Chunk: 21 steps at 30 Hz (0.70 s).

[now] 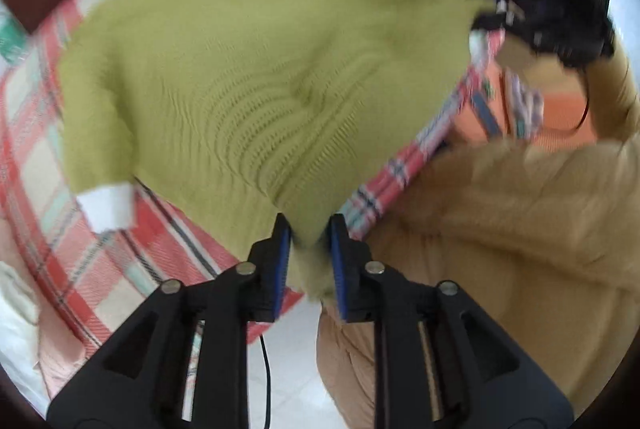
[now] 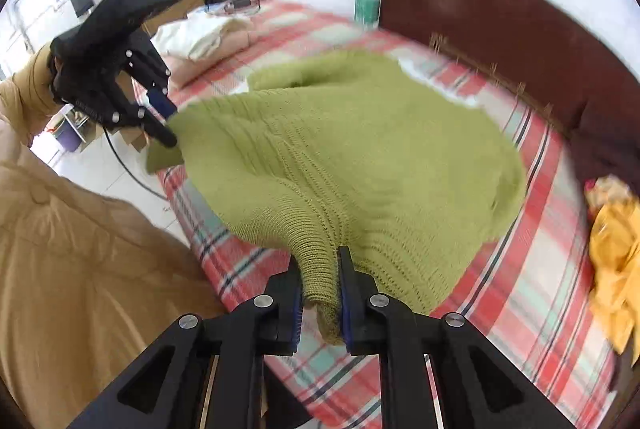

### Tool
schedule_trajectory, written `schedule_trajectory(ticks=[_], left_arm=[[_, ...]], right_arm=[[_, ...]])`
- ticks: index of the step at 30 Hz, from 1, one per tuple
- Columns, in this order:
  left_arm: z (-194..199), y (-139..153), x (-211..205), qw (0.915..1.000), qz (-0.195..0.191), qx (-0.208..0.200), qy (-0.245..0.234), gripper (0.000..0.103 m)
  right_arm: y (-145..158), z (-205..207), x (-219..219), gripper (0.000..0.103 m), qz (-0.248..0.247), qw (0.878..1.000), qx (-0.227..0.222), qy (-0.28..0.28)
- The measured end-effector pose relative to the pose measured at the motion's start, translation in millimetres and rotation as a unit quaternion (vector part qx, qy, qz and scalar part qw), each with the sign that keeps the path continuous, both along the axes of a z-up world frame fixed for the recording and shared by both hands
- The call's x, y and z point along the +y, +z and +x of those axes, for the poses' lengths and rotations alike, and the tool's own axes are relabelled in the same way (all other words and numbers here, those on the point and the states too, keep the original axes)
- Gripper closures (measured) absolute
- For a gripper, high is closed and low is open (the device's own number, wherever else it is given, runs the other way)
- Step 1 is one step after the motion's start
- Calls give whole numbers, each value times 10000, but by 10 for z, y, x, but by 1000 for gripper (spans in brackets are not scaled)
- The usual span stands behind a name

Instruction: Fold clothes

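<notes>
An olive-green knit sweater [image 1: 240,69] [image 2: 360,149] is spread over the plaid bed, with its near edge lifted and stretched between both grippers. My left gripper [image 1: 310,249] is shut on a bunched corner of the sweater at the bed's edge. It shows in the right wrist view as the black left gripper [image 2: 162,125] pinching the far corner. My right gripper [image 2: 320,289] is shut on a rolled fold of the ribbed edge. In the left wrist view the right gripper [image 1: 492,17] holds the other corner. A white patch [image 1: 106,207] shows at one sweater end.
The bed [image 2: 540,269] has a red, white and teal plaid sheet and a dark brown headboard [image 2: 480,21]. A yellow garment [image 2: 616,249] lies at one side, and cream and pink clothes [image 2: 200,37] are piled at the far end. A person's tan padded jacket [image 1: 500,229] is beside the bed.
</notes>
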<state>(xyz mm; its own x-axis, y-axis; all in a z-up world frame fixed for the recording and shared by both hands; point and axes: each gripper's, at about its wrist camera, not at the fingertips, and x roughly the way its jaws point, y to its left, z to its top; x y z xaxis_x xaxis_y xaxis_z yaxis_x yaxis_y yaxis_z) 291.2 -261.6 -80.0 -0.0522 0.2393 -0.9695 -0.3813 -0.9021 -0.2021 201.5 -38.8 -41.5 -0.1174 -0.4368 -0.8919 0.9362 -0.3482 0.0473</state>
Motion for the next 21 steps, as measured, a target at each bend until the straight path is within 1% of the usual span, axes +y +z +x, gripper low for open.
schedule_trajectory(ticks=[2,3,4,5,7,8,9,10,11,12,13,14,16,18,19,20,21], left_arm=[[18,-339,-1,9993,-221,-309,-15,82],[21,-423,-57,9990,-204,-388,82,82],[20,-472,-133,9987,-129,-435,221,82],[20,-521,-210,9982,-53,-482,359,82],[-6,-413,-399,9970,126,-193,742,81],[-32,-326,-522,9946,200,30,1020,76],[-63,-231,-658,9904,266,271,1330,64],[-94,-136,-793,9846,332,512,1637,57],[-123,-64,-929,9770,344,755,1962,46],[-150,-1,-1066,9677,333,996,2292,41],[-181,36,-1167,9598,278,1149,2544,41],[-230,54,-1255,9525,151,1258,2769,41],[-359,55,-1372,9410,-162,1425,3066,41],[-484,13,-1392,9372,-362,1536,3112,40],[-589,-7,-1413,9354,-452,1569,3137,40],[-693,-37,-1457,9343,-472,1568,3167,40],[-810,-66,-1502,9342,-402,1529,3197,37]], right_arm=[[-304,14,-37,81,375,9989,-297,12],[-475,28,-54,80,542,9975,-459,-6],[-588,26,-52,75,615,9963,-606,-35],[-605,0,-18,75,533,9959,-731,-85],[-640,-51,49,73,368,9943,-979,-183],[-657,-77,82,67,286,9932,-1103,-232],[-632,-112,116,63,144,9925,-1181,-288],[-537,-161,149,60,-98,9923,-1183,-355],[-442,-210,183,60,-340,9915,-1185,-421],[-362,-249,203,60,-538,9907,-1162,-469],[-318,-267,195,57,-645,9907,-1098,-489],[-299,-276,174,52,-718,9907,-1031,-517],[-309,-311,86,44,-790,9909,-928,-576],[-346,-365,-14,44,-846,9905,-869,-643],[-384,-430,-34,44,-925,9890,-911,-702],[-414,-520,-38,44,-1024,9870,-943,-801],[-399,-617,-49,44,-1116,9848,-926,-951]])
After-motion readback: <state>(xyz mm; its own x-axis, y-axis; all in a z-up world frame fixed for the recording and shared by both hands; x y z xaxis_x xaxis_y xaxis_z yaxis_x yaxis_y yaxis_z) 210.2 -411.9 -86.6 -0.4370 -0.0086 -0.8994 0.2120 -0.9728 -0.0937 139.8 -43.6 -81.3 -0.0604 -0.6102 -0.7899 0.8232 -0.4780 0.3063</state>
